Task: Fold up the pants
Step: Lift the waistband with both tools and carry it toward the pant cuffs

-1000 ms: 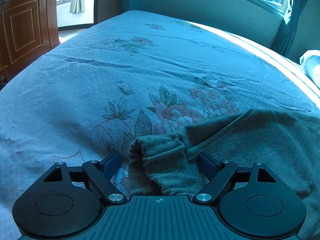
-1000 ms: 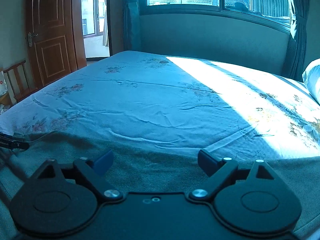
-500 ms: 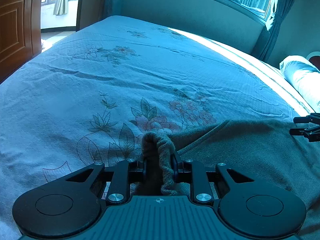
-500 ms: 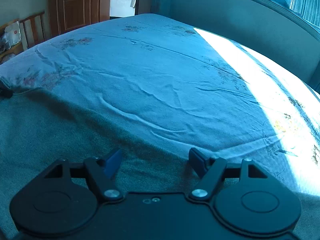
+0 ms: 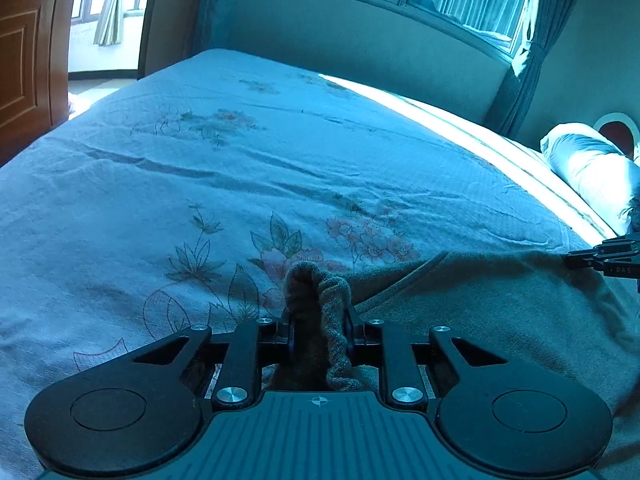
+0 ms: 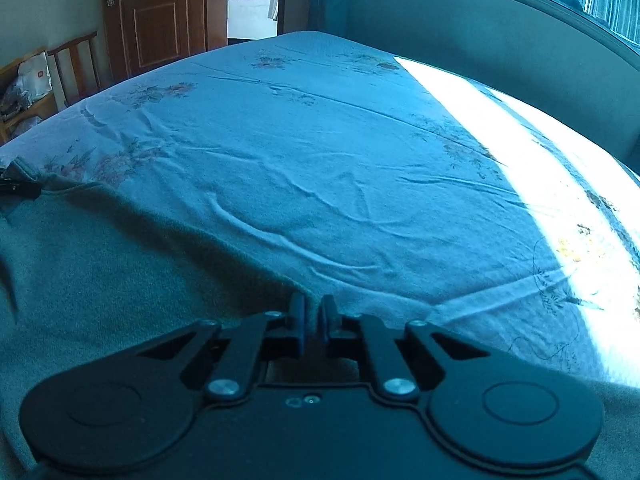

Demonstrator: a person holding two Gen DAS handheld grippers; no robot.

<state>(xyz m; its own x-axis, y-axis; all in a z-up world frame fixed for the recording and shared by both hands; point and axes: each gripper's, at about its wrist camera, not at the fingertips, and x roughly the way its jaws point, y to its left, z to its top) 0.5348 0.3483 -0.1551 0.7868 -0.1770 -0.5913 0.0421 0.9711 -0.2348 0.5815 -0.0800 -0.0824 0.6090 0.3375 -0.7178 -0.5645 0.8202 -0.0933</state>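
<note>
Grey-green pants (image 5: 500,304) lie spread on the bed. My left gripper (image 5: 318,324) is shut on a bunched ribbed end of the pants (image 5: 320,284), which sticks up between the jaws. My right gripper (image 6: 313,320) is shut on the far edge of the pants (image 6: 120,280), with the cloth pinched between its jaws. The right gripper also shows at the right edge of the left wrist view (image 5: 600,260). The left gripper shows at the left edge of the right wrist view (image 6: 16,188), holding the pants' far corner.
The bed (image 5: 240,168) has a light floral sheet with low wrinkles. A pillow (image 5: 588,172) lies at the right. A padded headboard wall (image 5: 360,40) and windows are behind. A wooden door (image 6: 156,16) and a chair (image 6: 76,64) stand at the left.
My right gripper has closed on the pants' edge; it was open before. My left gripper closed on the bunched end half a second ago and stays shut, lifted slightly.
</note>
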